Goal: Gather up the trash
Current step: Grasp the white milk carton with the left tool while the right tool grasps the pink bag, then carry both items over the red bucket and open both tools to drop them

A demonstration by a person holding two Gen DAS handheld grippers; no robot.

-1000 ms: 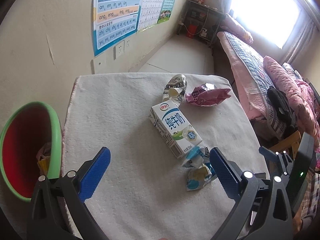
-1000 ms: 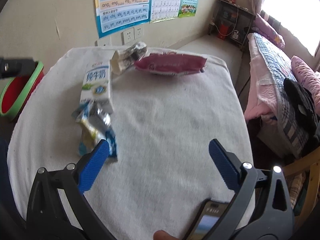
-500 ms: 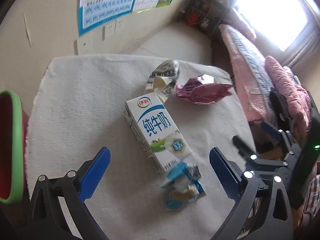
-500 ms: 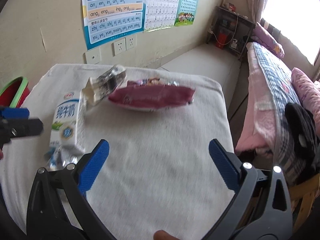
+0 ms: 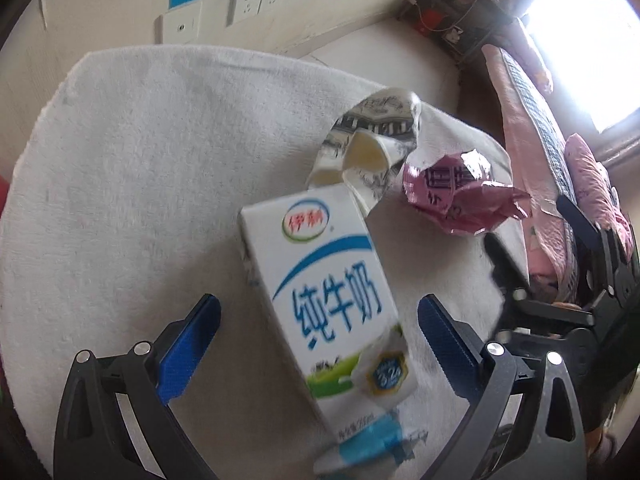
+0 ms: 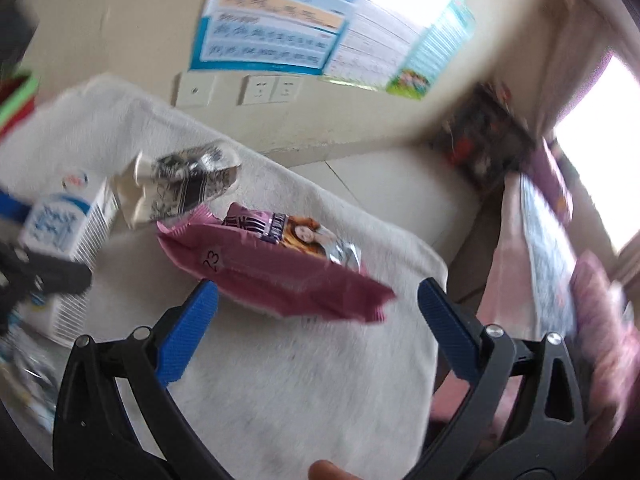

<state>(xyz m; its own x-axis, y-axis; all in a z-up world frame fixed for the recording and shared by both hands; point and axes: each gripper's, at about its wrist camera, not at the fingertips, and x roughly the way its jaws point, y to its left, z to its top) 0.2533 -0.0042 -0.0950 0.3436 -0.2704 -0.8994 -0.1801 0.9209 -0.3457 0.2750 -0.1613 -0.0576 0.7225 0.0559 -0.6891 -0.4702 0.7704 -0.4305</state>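
Observation:
A white and blue milk carton (image 5: 332, 300) lies on the white towel-covered table (image 5: 128, 184). My left gripper (image 5: 320, 340) is open, and the carton's lower half lies between its blue fingers. A small blue wrapper (image 5: 368, 444) lies at the carton's near end. Beyond the carton are a crumpled black-and-white paper cup (image 5: 372, 140) and a pink snack bag (image 5: 460, 200). In the right wrist view, my right gripper (image 6: 318, 328) stands open just before the pink snack bag (image 6: 280, 268), with the cup (image 6: 184, 188) and carton (image 6: 64, 228) to the left.
A green-rimmed red bin (image 6: 16, 96) shows at the far left edge. The wall behind the table carries posters (image 6: 280, 16) and sockets (image 5: 248, 4). A bed with pink bedding (image 5: 560, 168) stands to the right of the table. The other gripper (image 5: 580, 280) appears at the right in the left wrist view.
My left gripper has moved forward and down, so the carton now lies between its fingers. My right gripper has closed in on the pink snack bag. Both stayed open.

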